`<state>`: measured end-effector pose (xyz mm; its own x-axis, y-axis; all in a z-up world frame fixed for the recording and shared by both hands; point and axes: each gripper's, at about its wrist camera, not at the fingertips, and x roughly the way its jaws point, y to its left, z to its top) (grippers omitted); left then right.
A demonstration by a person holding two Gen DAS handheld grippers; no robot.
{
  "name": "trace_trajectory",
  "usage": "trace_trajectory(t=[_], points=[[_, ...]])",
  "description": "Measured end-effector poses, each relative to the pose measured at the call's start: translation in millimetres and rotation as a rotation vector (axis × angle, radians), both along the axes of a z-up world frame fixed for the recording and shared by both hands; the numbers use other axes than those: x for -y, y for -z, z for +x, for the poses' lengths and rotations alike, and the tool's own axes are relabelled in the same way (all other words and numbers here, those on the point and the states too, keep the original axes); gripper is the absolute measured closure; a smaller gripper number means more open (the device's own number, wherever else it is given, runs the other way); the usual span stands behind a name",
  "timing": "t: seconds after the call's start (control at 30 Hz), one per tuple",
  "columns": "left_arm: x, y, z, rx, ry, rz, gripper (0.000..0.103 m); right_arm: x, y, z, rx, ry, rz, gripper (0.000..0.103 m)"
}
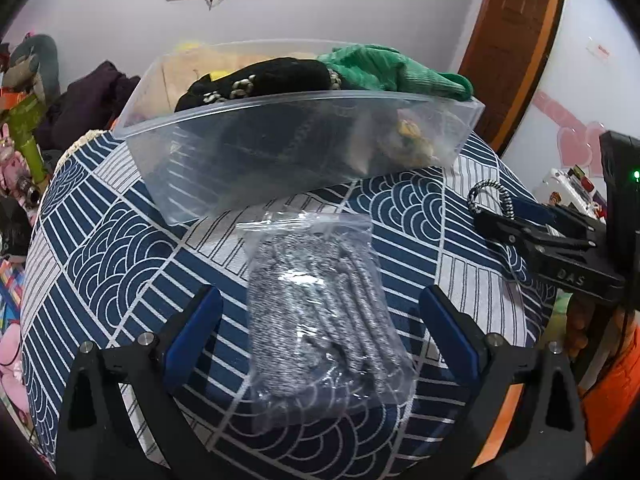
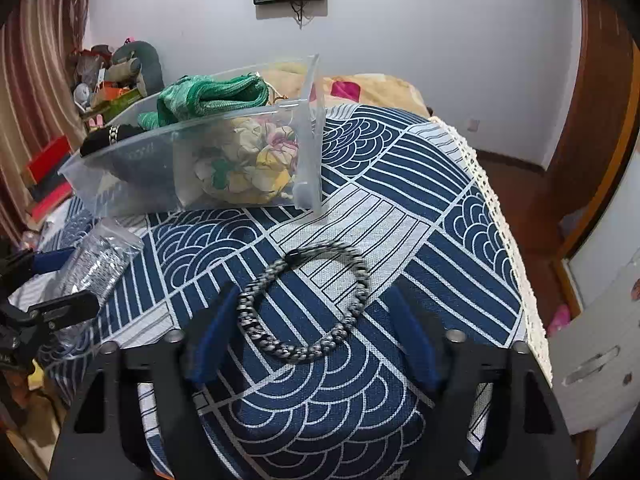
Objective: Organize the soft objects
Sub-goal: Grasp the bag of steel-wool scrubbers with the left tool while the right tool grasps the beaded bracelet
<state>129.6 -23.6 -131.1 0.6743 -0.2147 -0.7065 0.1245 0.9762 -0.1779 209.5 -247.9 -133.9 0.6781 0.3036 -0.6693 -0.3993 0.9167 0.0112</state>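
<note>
Our clear plastic bin holds a black knit, green gloves, floral cloth; left gripper spread around bagged grey gloves; right gripper released around a braided bracelet.

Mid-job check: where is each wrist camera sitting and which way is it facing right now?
Left wrist: on the left tool, looking forward over the bagged grey cloth toward the clear bin; own blue fingers show, open.
Right wrist: on the right tool, facing the braided loop and the wall; own fingers open.
Shared: bin, patterned tablecloth, bag, and each other's tool.
</note>
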Motion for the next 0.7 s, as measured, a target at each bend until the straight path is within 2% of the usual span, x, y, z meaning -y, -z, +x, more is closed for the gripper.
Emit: trace_trajectory(t=[0.07,0.13,0.2,0.3,0.5,0.7], points=[[2,0,-2,0.01,0.007,0.002,0.011,4,-1,-1,0.006,0.004,0.012,0.052],[3,0,-3,0.014,0.014,0.018,0.024,7,-1,-1,0.007,0.016,0.025,0.062],[2,-1,-4,0.024,0.018,0.018,0.033,9,-1,0,0.004,0.02,0.04,0.077],[-1,-2,-7,0.031,0.018,0.008,0.048,13,-1,-1,0.001,0.02,0.063,0.09],[1,-11,-15,0.065,0.036,0.019,0.067,15,-4,-5,0.011,0.013,0.102,0.091],[-3,-27,-22,0.121,0.033,0.015,0.071,18,-14,-9,0.042,0.013,0.125,0.091]])
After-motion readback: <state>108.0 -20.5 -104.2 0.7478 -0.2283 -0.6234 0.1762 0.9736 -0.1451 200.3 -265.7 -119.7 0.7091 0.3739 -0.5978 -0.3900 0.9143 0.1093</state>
